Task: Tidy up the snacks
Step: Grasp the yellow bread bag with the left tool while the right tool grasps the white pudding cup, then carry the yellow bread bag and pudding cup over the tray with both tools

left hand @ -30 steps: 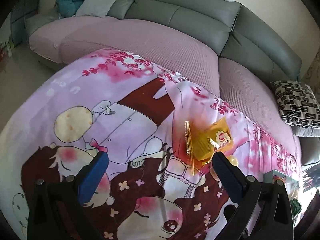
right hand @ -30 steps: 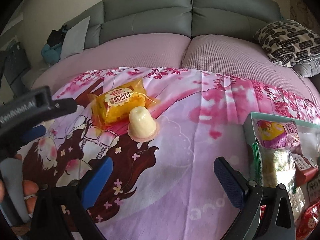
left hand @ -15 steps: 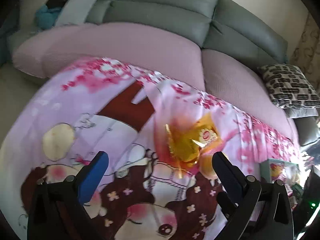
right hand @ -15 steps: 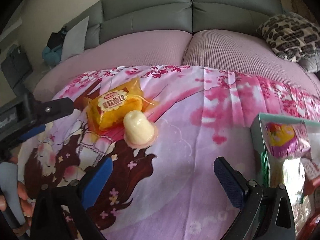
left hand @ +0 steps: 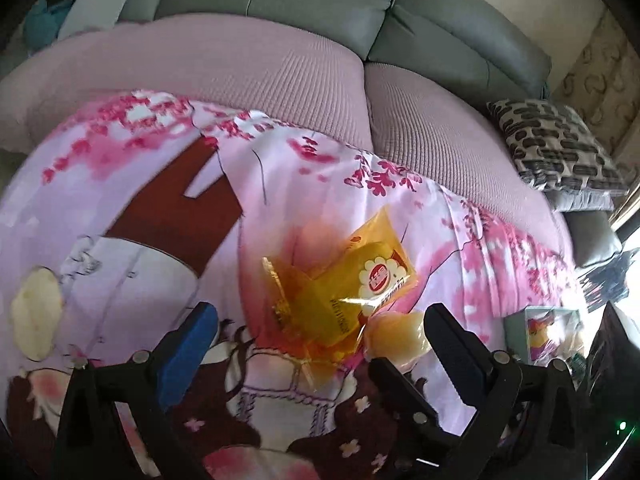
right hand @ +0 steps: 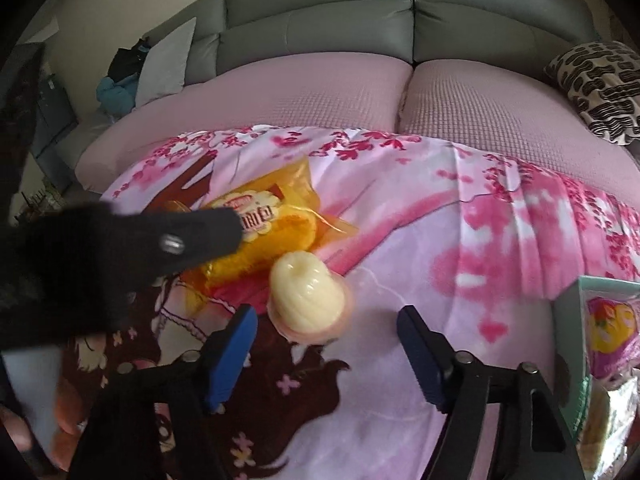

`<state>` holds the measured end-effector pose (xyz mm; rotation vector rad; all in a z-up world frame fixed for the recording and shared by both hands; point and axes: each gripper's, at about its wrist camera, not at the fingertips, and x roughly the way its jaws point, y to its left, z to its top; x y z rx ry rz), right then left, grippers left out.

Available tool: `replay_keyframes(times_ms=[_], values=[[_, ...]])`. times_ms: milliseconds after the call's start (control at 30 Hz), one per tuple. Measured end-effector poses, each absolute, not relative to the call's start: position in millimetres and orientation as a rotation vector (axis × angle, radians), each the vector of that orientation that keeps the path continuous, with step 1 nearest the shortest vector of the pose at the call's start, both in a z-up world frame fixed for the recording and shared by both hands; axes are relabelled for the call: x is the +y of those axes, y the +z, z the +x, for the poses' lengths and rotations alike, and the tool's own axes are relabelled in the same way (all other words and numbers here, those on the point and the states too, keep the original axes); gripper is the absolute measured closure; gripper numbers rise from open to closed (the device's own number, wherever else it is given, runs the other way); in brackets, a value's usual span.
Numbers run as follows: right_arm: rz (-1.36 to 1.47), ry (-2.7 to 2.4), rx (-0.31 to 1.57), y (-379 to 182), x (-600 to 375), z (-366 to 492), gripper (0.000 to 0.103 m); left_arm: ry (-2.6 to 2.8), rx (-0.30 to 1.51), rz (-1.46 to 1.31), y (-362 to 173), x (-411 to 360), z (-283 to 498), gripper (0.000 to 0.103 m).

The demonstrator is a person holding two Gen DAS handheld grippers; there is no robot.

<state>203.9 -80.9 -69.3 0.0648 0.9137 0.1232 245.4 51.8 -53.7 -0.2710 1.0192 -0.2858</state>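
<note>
A yellow bread packet (left hand: 340, 292) (right hand: 276, 220) lies on the pink cartoon cloth (left hand: 132, 208). A pale jelly cup (right hand: 306, 296) (left hand: 396, 336) stands upside down against its near right side. My left gripper (left hand: 320, 344) is open wide, with the packet just ahead between its fingers, untouched. In the right wrist view one of its black fingers (right hand: 192, 236) reaches over the packet's left part. My right gripper (right hand: 328, 344) has its jaws closing. The jelly cup sits just beyond its blue pads (right hand: 232, 356), which stand apart from it.
An open box (right hand: 576, 312) (left hand: 516, 320) holding several wrapped snacks stands at the right edge of the cloth. A grey sofa with pink seat covers (right hand: 320, 92) lies behind, with a patterned cushion (left hand: 560, 144) on it. A person's hand (right hand: 68, 408) shows at lower left.
Both grippers have come closer to the snacks and lower. The right gripper's jaws have narrowed. The left gripper's finger now overlaps the yellow packet in the right wrist view.
</note>
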Motion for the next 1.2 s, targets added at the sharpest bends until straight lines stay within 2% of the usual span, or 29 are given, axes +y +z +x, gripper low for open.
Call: replay_keyframes(times_ms=[100,167,233,300,367,467,633,1200], values=[[0.057,0.134,0.920,-69.2,-77.8,209.9,0.040,-0.289,1.036,-0.307,-62.4,52.4,250.8,0.004],[0.060,0.150,0.921,-68.7,-76.0,213.0,0.044,-0.288,1.037,-0.309,-65.4,52.4,252.4,0.016],[0.050,0.159,0.922,-68.7,-73.3,214.6,0.054,-0.291,1.032,-0.317,-66.7,52.3,252.9,0.018],[0.045,0.158,0.921,-69.7,-72.9,215.5,0.059,-0.321,1.028,-0.361,-67.6,54.1,252.4,0.025],[0.061,0.172,0.915,-69.2,-74.8,214.4,0.063,-0.339,1.027,-0.375,-67.8,53.1,252.6,0.046],[0.058,0.179,0.911,-68.6,-74.3,211.3,0.063,-0.343,1.017,-0.340,-65.8,47.9,249.4,0.054],[0.081,0.177,0.911,-67.2,-77.6,205.6,0.063,-0.343,1.006,-0.346,-60.9,48.3,242.4,0.060],[0.111,0.084,0.812,-16.9,-91.2,119.3,0.064,-0.250,0.942,-0.451,-17.1,58.5,160.2,0.060]])
